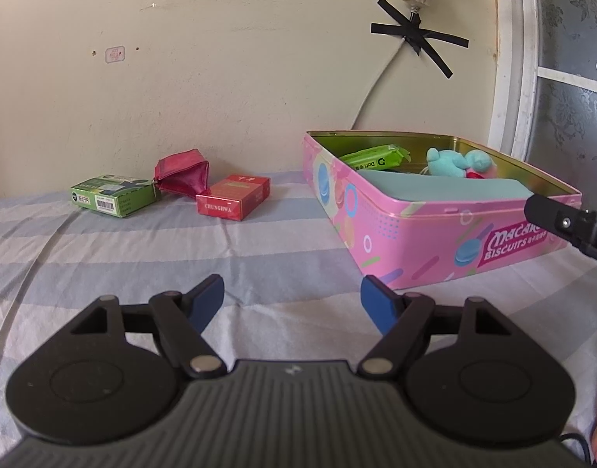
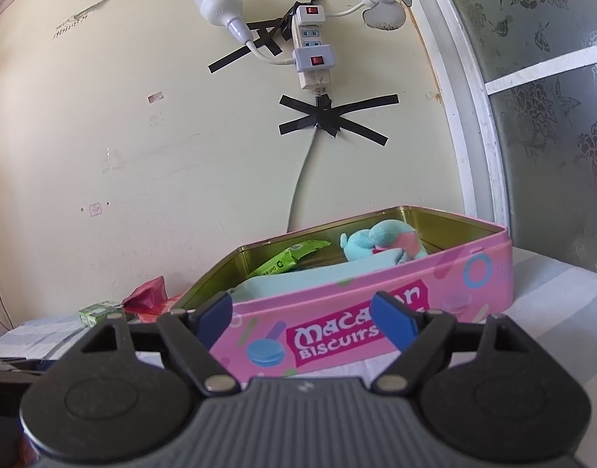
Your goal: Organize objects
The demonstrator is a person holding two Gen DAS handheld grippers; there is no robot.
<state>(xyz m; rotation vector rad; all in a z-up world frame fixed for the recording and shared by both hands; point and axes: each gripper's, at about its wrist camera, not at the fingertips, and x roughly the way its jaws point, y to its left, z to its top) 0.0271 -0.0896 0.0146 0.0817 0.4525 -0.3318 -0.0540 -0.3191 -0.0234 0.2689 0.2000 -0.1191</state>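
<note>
A pink biscuit tin (image 1: 400,230) (image 2: 376,296) stands open on the striped bed. Inside lie a teal flat box (image 1: 446,187), a green packet (image 1: 372,156) (image 2: 287,261) and a teal plush toy (image 1: 454,163) (image 2: 380,238). Left of the tin, near the wall, sit a green box (image 1: 111,195) (image 2: 98,310), a red pouch (image 1: 181,173) (image 2: 146,296) and a red cigarette pack (image 1: 234,197). My left gripper (image 1: 292,304) is open over the sheet, with nothing between its fingers. My right gripper (image 2: 310,323) is open just in front of the tin's near wall, empty; one finger (image 1: 563,222) shows at the right edge of the left wrist view.
The bed sheet (image 1: 142,257) is striped grey and white. A wall stands close behind, with a taped power strip (image 2: 312,50), a cable (image 2: 298,191), a bulb and a small fan. A frosted window (image 2: 551,117) is at the right.
</note>
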